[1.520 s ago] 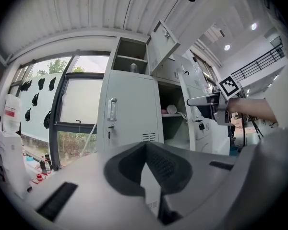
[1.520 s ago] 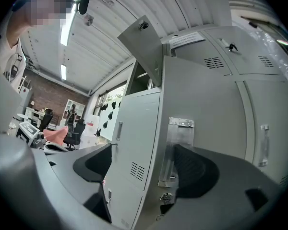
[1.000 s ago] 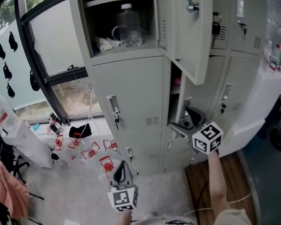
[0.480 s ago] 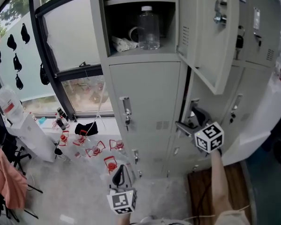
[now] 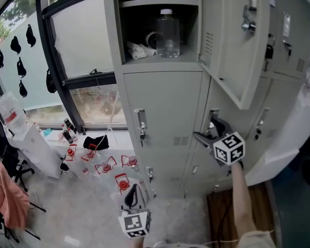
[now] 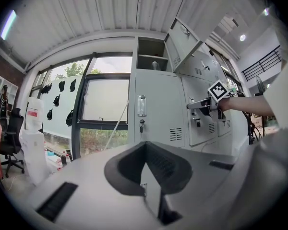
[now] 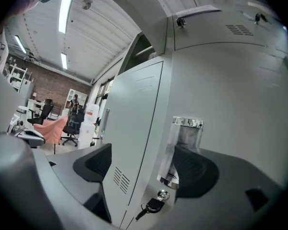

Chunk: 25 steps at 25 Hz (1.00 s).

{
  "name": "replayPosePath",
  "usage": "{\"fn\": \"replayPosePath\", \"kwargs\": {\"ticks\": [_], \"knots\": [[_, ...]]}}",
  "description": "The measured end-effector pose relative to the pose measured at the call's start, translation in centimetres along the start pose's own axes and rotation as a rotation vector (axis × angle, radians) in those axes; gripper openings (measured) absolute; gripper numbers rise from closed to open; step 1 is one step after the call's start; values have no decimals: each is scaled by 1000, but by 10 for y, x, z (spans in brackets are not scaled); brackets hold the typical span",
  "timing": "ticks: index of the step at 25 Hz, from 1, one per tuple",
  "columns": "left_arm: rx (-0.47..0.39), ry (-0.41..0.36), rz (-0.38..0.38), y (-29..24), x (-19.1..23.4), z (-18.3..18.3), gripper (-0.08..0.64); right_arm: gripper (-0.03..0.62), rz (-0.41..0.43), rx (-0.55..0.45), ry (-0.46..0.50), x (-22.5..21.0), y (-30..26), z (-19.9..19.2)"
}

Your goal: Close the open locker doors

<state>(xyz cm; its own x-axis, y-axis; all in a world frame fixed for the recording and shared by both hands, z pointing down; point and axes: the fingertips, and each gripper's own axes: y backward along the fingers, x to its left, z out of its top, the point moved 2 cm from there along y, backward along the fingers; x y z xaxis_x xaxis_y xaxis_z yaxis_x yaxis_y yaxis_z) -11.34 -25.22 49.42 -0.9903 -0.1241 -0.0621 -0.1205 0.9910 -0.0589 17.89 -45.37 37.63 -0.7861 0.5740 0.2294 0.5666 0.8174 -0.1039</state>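
The grey lockers (image 5: pixel 160 112) fill the head view. The top-left compartment (image 5: pixel 144 14) stands open, its door (image 5: pixel 237 40) swung out to the right; a clear bottle (image 5: pixel 168 34) is inside. Below that door, the middle-row door (image 5: pixel 232 123) is slightly ajar. My right gripper (image 5: pixel 206 130) is open, one jaw on each side of this door's free edge. The right gripper view shows the door panel (image 7: pixel 134 143), its handle (image 7: pixel 185 143) and a key (image 7: pixel 151 206) between the jaws. My left gripper (image 5: pixel 133 194) hangs low over the floor, shut and empty (image 6: pixel 146 176).
A large window (image 5: pixel 77 50) is left of the lockers. Small red items (image 5: pixel 106 164) and bottles lie on the floor below it. A water dispenser (image 5: pixel 10 118) and a pink cloth (image 5: pixel 8 198) stand far left. A wooden floor strip (image 5: pixel 222 211) lies under my right arm.
The dark gap beside the middle-row door has narrowed as the right gripper moved with its edge towards the lockers. The head view has shifted; the left gripper stays low.
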Motion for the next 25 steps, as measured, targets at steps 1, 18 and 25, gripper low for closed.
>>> {"fn": "replayPosePath", "kwargs": {"ticks": [1,18,25], "knots": [[0,2,1,0,0,0,5,385,0,-2,-1,-1,-2,0],[-22,15,26,9,12,7,5,385,-57,10,-27,-10,-15,-6],[-65,46,34,17,17,29,5,385,-70,-89,37,8,23,34]]}}
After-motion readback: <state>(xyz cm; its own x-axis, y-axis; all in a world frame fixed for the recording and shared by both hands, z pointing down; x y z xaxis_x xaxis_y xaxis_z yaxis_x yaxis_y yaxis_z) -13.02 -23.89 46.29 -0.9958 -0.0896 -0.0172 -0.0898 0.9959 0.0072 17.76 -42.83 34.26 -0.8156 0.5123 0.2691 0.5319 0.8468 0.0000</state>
